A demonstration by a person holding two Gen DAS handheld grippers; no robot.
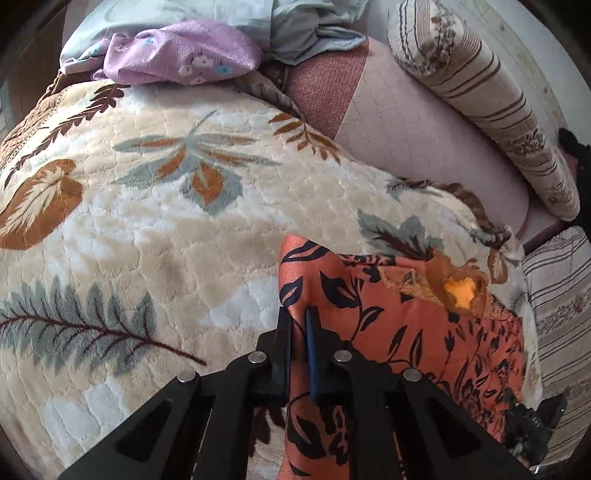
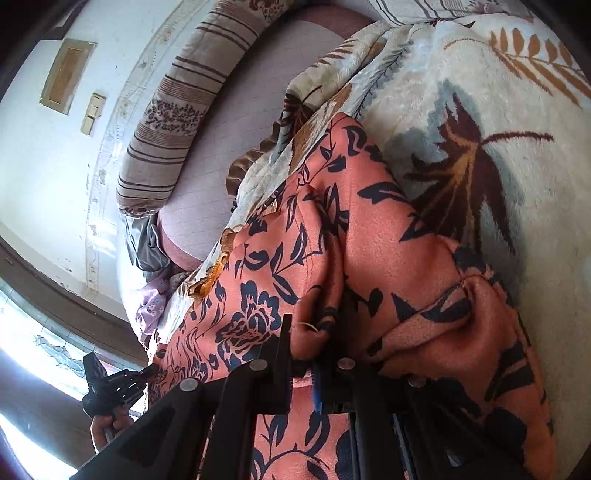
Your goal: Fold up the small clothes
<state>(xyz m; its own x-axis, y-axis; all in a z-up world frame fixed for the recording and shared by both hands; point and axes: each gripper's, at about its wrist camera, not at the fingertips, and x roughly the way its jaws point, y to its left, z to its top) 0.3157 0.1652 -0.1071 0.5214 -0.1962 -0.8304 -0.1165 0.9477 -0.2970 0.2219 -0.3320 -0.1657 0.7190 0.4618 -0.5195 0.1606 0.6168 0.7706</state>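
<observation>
Lying across a bed is a cream plush blanket (image 1: 155,229) printed with brown, rust and grey-blue leaves. On top of it, toward the side near a long striped bolster pillow (image 1: 491,107), rests a small orange garment (image 1: 436,332) patterned with dark navy flowers and leaves. Both tools grip this garment.

From the left wrist view, the left gripper (image 1: 298,321) has its two black fingers closed on a raised fold at one corner of the orange garment, the cloth pinched upright between them. The rest of the garment spreads away flat over the blanket toward the right gripper (image 1: 532,424), seen small and dark at the far lower edge.

From the right wrist view, the right gripper (image 2: 303,332) is clamped on a bunched edge of the same garment (image 2: 388,236), with a thick roll of cloth squeezed between the fingers. The fabric is gathered into soft folds just beside that grip. Farther along, the left gripper (image 2: 147,373) appears at the garment's opposite end, with a hand (image 2: 107,424) holding its handle.

Beyond the blanket, at the far end of the bed, lies a heap of other clothes: a lilac piece with small flowers (image 1: 181,55) and pale blue-grey fabric (image 1: 295,29) behind it. A mauve mattress surface (image 1: 417,129) shows between blanket and bolster.
</observation>
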